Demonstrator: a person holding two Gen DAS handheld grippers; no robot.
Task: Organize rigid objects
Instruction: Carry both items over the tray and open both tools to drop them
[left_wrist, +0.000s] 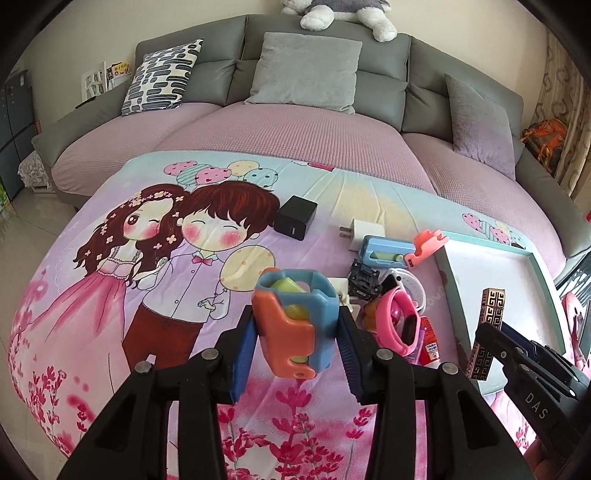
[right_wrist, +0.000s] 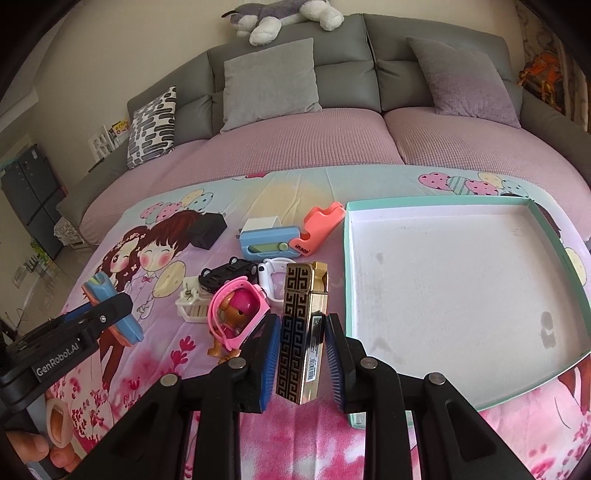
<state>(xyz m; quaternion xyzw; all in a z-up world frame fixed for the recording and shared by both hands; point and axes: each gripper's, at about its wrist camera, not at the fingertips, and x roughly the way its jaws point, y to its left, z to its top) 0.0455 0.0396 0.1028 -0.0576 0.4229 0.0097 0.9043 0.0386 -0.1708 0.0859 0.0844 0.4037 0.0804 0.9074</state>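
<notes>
My left gripper (left_wrist: 295, 332) is shut on a blue and orange plastic toy (left_wrist: 295, 321) with a yellow-green insert, held above the cartoon bedsheet; the toy (right_wrist: 110, 310) and the left gripper (right_wrist: 110, 314) also show at the left of the right wrist view. My right gripper (right_wrist: 301, 347) is shut on a gold and black patterned lighter (right_wrist: 301, 332), upright, just left of the teal tray (right_wrist: 347, 258). The same lighter (left_wrist: 487, 332) appears in the left wrist view over the tray's (left_wrist: 448, 280) near edge. The tray holds nothing.
A pile lies left of the tray: pink watch with a toy figure (right_wrist: 236, 314), white basket piece (right_wrist: 192, 302), black toy car (right_wrist: 229, 275), white band (right_wrist: 271, 273), second blue toy (right_wrist: 267, 243), pink holder (right_wrist: 323, 219), white charger (right_wrist: 260, 223), black charger (right_wrist: 207, 230). Grey sofa behind.
</notes>
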